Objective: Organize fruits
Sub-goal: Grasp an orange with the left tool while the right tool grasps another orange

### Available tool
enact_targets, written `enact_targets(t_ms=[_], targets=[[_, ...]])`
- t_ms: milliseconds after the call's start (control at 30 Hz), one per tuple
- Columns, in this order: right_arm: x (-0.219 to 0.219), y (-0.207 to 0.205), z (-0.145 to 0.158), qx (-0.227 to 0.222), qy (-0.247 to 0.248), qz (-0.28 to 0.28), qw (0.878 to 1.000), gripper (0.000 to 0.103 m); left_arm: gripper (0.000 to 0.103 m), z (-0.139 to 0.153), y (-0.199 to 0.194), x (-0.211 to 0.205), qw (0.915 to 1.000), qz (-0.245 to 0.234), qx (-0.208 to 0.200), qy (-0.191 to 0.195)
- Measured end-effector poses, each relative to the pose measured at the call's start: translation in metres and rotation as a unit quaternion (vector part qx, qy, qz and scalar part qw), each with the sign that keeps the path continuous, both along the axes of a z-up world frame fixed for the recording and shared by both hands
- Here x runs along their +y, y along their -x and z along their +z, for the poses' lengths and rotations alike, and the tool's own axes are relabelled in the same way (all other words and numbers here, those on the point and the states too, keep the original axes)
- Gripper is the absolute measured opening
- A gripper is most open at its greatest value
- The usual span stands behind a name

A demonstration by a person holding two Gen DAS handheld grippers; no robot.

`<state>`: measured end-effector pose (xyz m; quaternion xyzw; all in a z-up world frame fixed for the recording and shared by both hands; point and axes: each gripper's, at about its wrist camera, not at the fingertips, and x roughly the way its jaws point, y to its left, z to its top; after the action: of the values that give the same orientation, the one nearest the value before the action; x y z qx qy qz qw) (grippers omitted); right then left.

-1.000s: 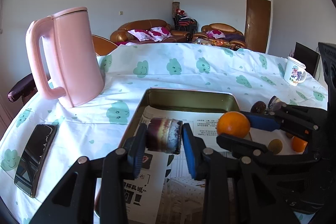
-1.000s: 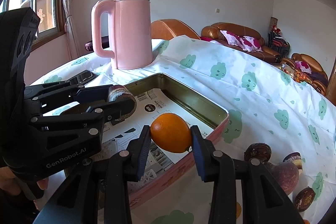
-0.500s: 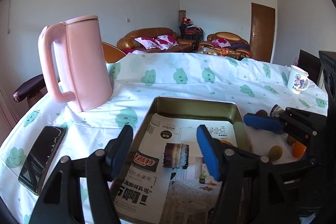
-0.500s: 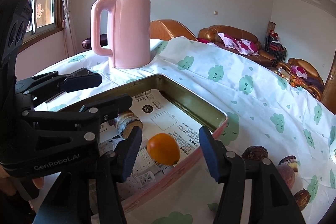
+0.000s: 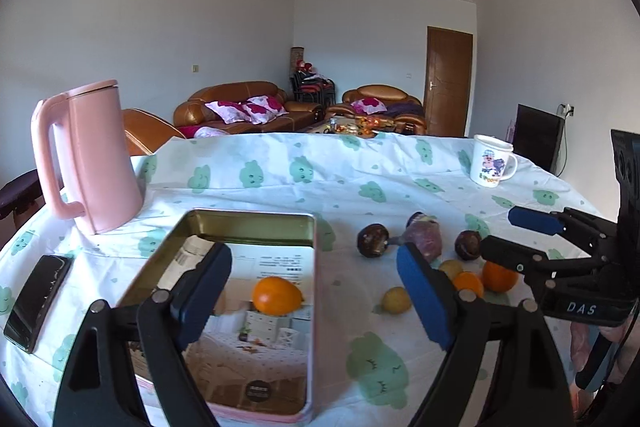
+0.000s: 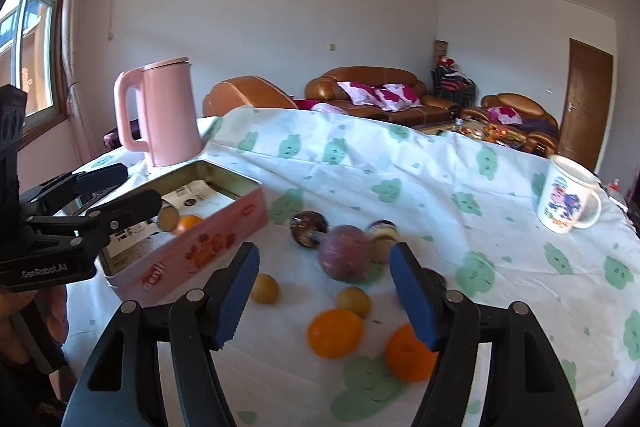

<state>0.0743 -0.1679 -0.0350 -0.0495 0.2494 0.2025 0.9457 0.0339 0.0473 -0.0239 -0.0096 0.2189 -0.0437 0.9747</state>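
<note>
A pink tin tray [image 5: 314,267] [image 6: 224,227] lined with printed paper holds an orange [image 5: 277,295] [image 6: 188,223] and a brown cut fruit [image 6: 168,219]. My left gripper [image 5: 316,291] is open and empty above the tray's right rim. My right gripper [image 6: 322,291] is open and empty above loose fruit on the cloth: two oranges [image 6: 335,333], a purple fruit [image 6: 345,259], dark round fruits [image 6: 308,229] and small yellow ones [image 6: 264,289]. The same pile shows in the left wrist view [image 5: 424,241].
A pink kettle [image 5: 90,163] [image 6: 164,113] stands behind the tray at left. A phone [image 5: 38,295] lies at the left table edge. A white printed mug [image 5: 492,161] [image 6: 568,199] stands at the far right. The table has a cloud-print cloth [image 5: 360,187].
Both grippers opened and let go of the cut fruit and the orange, which now lie in the tray. Both grippers then pulled back and swung right toward the loose fruit.
</note>
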Motion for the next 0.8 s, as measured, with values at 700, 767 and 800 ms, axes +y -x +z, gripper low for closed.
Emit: enact_targets(t_ms=[700, 767, 800], targets=[[-0.042, -0.028, -0.046, 0.120, -0.001, -0.006, 0.993, 0.050, 0.073, -0.043, -0.045, -0.103, 0.9809, -0.137, 0.137, 0.014], [-0.046, -0.025, -0.044, 0.110, -0.009, -0.017, 0.994, 0.049, 0.063, -0.046, -0.044, -0.107, 0.9790, -0.144, 0.144, 0.009], [-0.050, -0.023, -0.042, 0.101, -0.017, -0.026, 0.994, 0.049, 0.060, -0.047, -0.044, -0.110, 0.9783, -0.145, 0.147, 0.006]])
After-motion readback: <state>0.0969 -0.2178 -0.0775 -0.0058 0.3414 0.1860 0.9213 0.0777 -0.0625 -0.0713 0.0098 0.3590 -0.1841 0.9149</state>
